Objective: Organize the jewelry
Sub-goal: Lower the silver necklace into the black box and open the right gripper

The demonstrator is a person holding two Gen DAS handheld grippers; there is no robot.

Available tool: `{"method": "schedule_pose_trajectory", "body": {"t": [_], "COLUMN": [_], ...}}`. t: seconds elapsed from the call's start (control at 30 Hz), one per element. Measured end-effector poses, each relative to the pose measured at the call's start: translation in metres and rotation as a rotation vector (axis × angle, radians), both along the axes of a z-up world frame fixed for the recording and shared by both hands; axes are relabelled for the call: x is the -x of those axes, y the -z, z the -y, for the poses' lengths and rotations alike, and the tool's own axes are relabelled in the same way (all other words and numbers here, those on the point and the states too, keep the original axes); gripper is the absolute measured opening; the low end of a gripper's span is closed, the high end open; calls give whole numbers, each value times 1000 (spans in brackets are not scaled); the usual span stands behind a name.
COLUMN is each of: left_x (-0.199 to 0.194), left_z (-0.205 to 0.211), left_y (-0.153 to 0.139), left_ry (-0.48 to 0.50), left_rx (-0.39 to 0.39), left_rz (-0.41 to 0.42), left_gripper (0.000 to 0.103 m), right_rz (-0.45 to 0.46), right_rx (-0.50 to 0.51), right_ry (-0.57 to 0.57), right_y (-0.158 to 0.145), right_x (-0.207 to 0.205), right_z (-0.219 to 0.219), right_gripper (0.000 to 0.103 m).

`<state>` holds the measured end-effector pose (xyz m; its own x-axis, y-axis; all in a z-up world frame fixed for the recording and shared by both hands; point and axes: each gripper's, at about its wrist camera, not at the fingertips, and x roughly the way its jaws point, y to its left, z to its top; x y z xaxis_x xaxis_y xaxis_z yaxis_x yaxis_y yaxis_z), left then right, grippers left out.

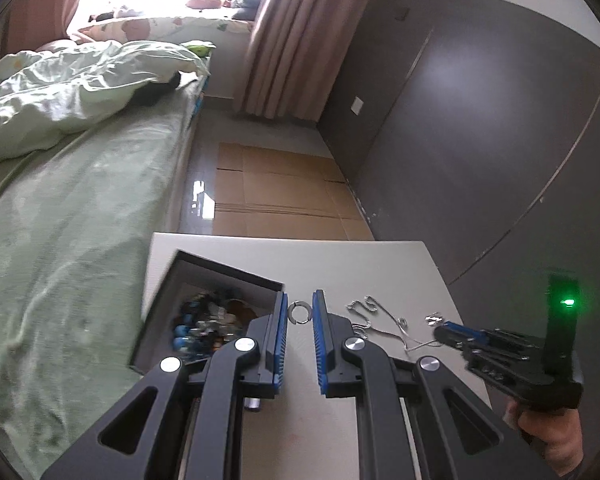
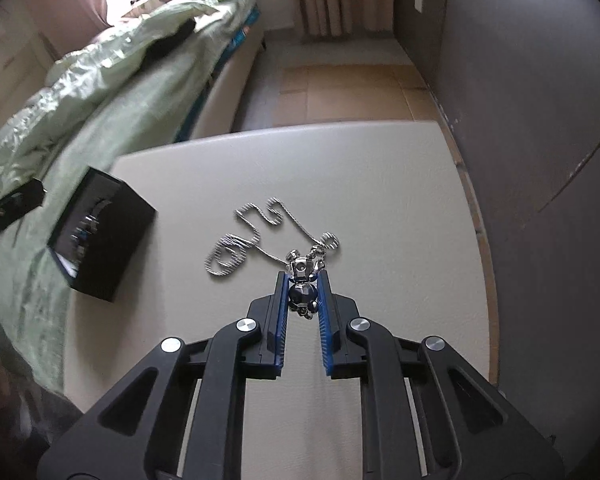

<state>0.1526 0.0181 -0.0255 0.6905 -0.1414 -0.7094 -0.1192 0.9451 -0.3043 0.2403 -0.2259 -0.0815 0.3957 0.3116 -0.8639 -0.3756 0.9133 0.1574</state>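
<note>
My left tongs (image 1: 300, 312) pinch a small silver ring (image 1: 299, 312) between their tips, held in the air just beside the near corner of the black box (image 1: 224, 276). My right tongs (image 2: 305, 294) are closed on a dark beaded pendant (image 2: 302, 295). It sits between the blue pads (image 2: 283, 312), and its silver chain (image 2: 256, 236) trails away in loops over the counter (image 2: 380, 184).

The box stands open at the left edge of the counter, by the bed (image 1: 80, 208). It already holds a heap of pieces, blue beads and metal bits among them; I cannot make out each one. So I judge a good share of the sorting done.

What is left, as far as I can see: the ring has to go over the rim and into the box. The pendant and its chain have to follow. I see no other loose jewelry on the counter. The chain is long and slack, so I expect it to drag or snag on the rim unless I lift it well clear first.
</note>
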Motion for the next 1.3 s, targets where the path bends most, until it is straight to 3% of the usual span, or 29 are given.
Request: {"method": "schedule_pose_trajectory", "body": {"t": [0.4,0.43,0.47,0.53,0.73,0.83,0.97,1.3], "left_x": [10,11,12,19,31,34,39,48], "left_z": [-35,-39,-41,-49,-70,-76,-82,-94], "left_y": [22,22,21,12,-3,-8,-17,-32], "left_ry": [-37,-36,-35,-50,-68,-70,-71,-79], "left_rx": [21,30,38,48,74,80,79,106], "left_rz": [-108,-113,-112,-73,-38,-32,-8,37], "left_gripper": [12,22,42,62,63,64,76,95], "right_rz": [145,156,165,186,227,267,336,491], "right_rx": [-125,-130,-136,-150,-168,-171,-151,-113], "right_ry": [26,29,31,35,25,8,-10,-47], "right_y": [-60,-64,-67,-74,-98,-125,-165,-257], "right_x": [22,24,26,30,38,45,54,77], "right_z": [-18,-18,-18,-20,-33,-45,-60,-103], "right_gripper": [15,15,15,15,15,15,15,15]}}
